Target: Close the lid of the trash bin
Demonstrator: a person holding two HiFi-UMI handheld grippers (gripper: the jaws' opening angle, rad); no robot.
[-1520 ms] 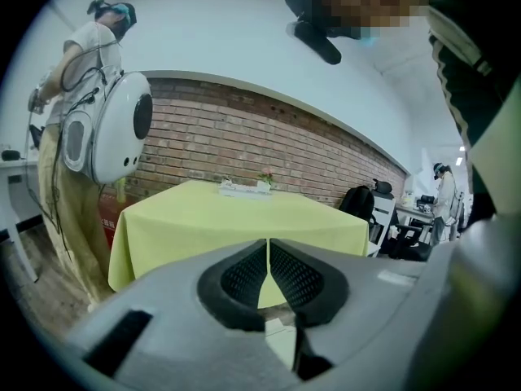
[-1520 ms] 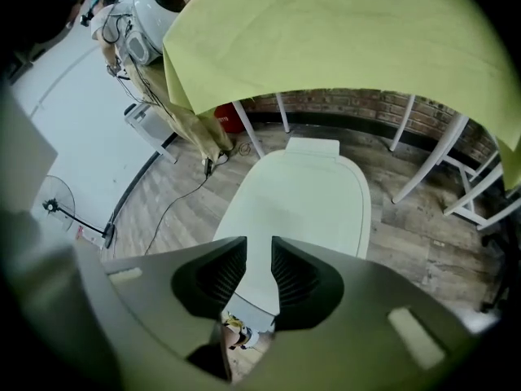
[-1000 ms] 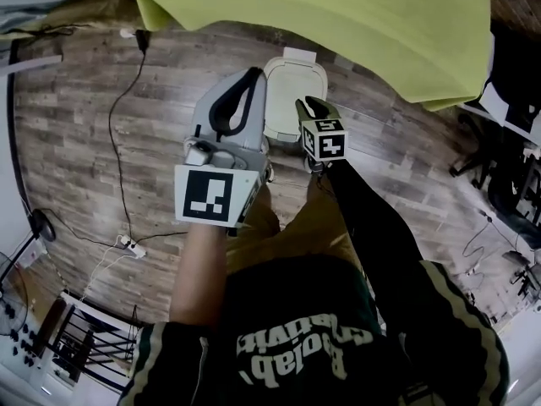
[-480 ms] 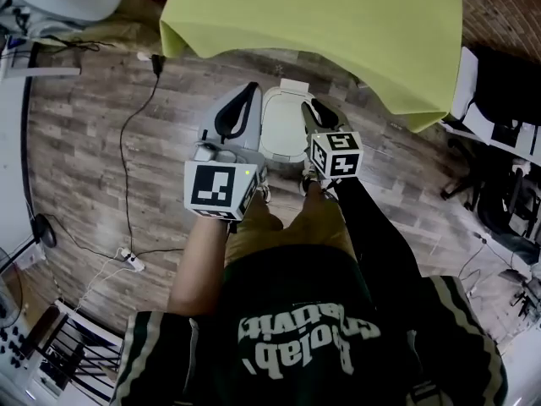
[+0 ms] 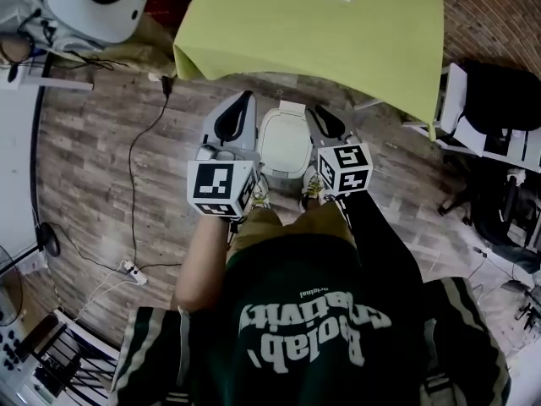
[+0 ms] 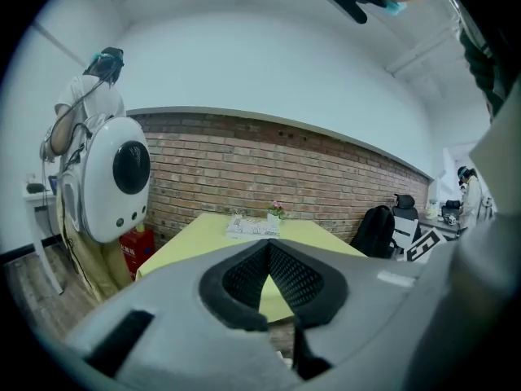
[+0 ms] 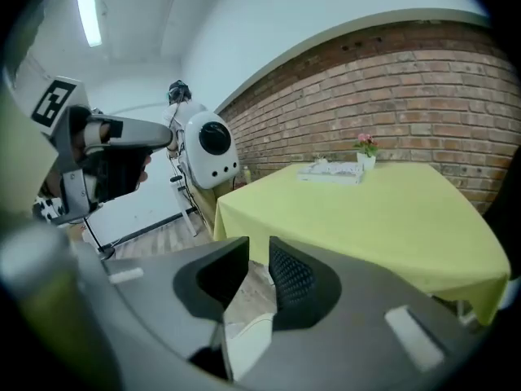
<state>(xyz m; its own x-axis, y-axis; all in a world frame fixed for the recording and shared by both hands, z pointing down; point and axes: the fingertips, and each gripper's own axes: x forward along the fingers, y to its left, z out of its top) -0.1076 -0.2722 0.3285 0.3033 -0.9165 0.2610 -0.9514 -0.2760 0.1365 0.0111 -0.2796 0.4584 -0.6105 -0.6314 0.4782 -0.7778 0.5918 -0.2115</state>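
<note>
The white trash bin (image 5: 283, 142) stands on the wooden floor just ahead of the person's feet, its lid lying flat on top. My left gripper (image 5: 243, 98) hangs above the bin's left side, and in its own view its fingertips meet with nothing between them (image 6: 266, 245). My right gripper (image 5: 319, 111) hangs above the bin's right side. Its jaws are closing but still stand apart (image 7: 259, 244), empty, and the bin (image 7: 248, 340) shows far below through the gap. Neither gripper touches the bin.
A yellow-green table (image 5: 313, 32) stands just beyond the bin, with papers and a small flower pot (image 7: 366, 149) on it. A white pod-shaped case (image 5: 97, 2) is at the back left. Cables and a power strip (image 5: 131, 269) lie on the floor at left; chairs and a black bag (image 5: 499, 108) stand at right.
Both grippers have risen away from the bin, the right one more and off the bin's right edge. The bin sits farther below them, its lid flat throughout.
</note>
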